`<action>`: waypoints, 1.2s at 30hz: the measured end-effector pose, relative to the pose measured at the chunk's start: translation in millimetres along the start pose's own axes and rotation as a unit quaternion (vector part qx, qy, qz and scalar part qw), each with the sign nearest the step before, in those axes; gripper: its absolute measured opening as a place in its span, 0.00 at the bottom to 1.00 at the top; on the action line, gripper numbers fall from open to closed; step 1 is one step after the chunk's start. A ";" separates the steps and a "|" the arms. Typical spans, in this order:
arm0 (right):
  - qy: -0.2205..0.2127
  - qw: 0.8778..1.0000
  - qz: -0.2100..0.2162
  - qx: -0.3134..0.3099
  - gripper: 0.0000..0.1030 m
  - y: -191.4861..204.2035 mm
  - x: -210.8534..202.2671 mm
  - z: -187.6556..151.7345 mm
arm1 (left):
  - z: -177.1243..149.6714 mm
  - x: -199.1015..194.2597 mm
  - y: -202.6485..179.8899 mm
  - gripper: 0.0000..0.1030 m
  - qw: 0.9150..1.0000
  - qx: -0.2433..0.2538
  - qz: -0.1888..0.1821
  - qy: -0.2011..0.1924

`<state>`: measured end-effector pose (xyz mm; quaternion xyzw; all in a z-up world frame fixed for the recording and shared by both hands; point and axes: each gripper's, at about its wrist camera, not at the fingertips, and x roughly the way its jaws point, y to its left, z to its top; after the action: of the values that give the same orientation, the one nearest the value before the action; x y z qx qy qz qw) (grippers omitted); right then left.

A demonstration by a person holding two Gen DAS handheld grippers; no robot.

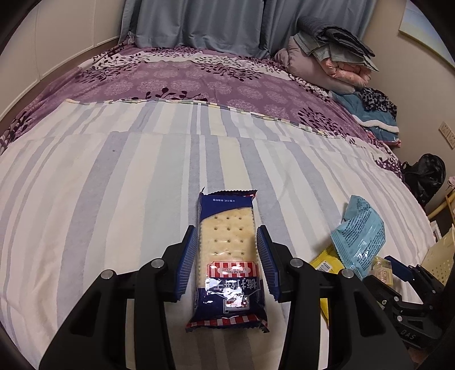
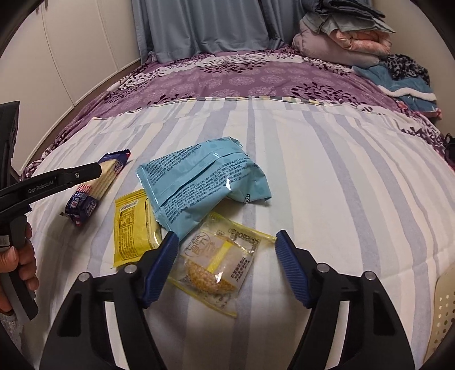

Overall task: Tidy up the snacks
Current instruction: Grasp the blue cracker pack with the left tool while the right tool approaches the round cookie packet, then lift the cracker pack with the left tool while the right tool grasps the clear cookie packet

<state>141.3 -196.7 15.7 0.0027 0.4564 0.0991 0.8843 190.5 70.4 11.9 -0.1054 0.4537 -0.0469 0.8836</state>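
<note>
A navy cracker pack lies on the striped bed between the blue pads of my left gripper; the jaws stand close on both sides, with a thin gap showing at each pad. It also shows in the right wrist view. My right gripper is open, its jaws astride a clear yellow-edged rice cake packet. A light blue snack bag and a yellow sachet lie just beyond it. The blue bag also shows in the left wrist view.
A cream perforated basket sits at the right edge of the bed. Folded blankets and clothes are piled at the far right corner. A curtain hangs behind the bed, a white wardrobe to the left.
</note>
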 end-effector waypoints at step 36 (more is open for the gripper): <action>-0.037 0.999 0.001 0.005 0.49 -12.3 -63.9 -33.9 | -32.2 -60.6 -44.6 0.43 0.997 0.055 -0.034 -0.032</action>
<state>80.1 -223.0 46.2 0.0110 0.4238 0.0974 0.9004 129.5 33.2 51.9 -0.0731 0.4180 -0.0981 0.9001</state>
